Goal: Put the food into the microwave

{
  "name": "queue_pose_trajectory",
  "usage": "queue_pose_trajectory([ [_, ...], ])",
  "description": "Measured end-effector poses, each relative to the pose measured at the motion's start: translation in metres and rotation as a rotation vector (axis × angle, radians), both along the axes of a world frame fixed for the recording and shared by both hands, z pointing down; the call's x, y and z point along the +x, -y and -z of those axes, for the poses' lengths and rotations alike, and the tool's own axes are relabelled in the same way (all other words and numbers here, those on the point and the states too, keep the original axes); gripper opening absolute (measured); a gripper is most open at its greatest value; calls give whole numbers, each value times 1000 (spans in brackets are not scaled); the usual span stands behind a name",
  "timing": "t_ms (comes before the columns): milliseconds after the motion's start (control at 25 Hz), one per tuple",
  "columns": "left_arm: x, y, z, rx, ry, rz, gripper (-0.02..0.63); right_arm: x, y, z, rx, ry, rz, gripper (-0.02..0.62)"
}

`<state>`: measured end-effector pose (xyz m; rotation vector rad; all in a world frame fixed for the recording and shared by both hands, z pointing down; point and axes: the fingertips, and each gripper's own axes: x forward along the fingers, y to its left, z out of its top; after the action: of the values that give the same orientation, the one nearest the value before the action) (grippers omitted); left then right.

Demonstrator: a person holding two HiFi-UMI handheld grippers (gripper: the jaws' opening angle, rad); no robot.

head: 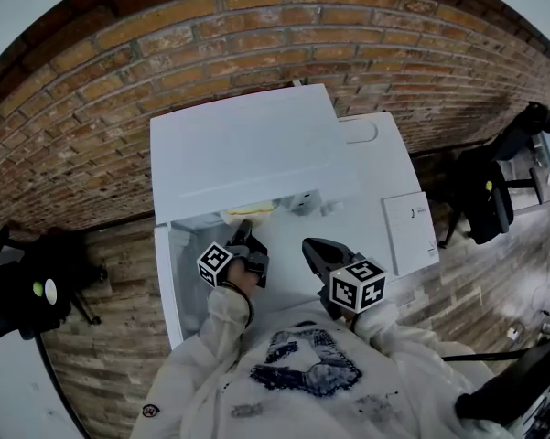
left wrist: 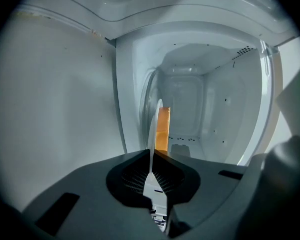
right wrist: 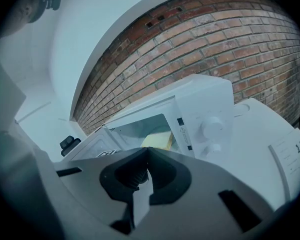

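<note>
Mid-frame, inside the microwave [left wrist: 187, 101]: my left gripper [left wrist: 150, 160] pinches the plate [left wrist: 152, 134] rim, food [left wrist: 162, 129] aboard, best lowered level and released gently; right gripper [right wrist: 148, 156] closed, empty.

The scene is taken from overhead by the head view, which is faced steeply down upon the top of the microwave [head: 247, 149], the table [head: 393, 176] and the brick wall [head: 256, 35]; the left gripper view is set very near the open front and is faced into the cavity [left wrist: 189, 109], a plate [left wrist: 153, 129] being seen edge-on; the right gripper view is held farther back and lower, faced obliquely at the knobs [right wrist: 212, 126]; the microwave is shared by all three.
</note>
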<state>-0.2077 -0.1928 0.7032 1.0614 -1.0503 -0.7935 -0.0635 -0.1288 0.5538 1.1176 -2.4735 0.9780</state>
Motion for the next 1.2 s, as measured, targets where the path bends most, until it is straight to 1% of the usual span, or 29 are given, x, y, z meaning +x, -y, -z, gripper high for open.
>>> queue_pose_trajectory([
  [360, -1, 13, -4, -4, -15, 7, 19, 6, 5, -1, -7, -3, -22, 14],
  [720, 8, 17, -5, -9, -39, -6, 20, 4, 3, -4, -15, -4, -23, 14],
  [1000, 7, 18, -2, 9, -40, -6, 21, 4, 2, -4, -15, -2, -22, 14],
  [1080, 8, 18, -1, 13, -37, -14, 38, 4, 2, -4, -14, 0, -21, 14],
  [1200, 12, 16, 0, 16, -38, -31, 83, 4, 2, -3, -13, 2, -19, 14],
])
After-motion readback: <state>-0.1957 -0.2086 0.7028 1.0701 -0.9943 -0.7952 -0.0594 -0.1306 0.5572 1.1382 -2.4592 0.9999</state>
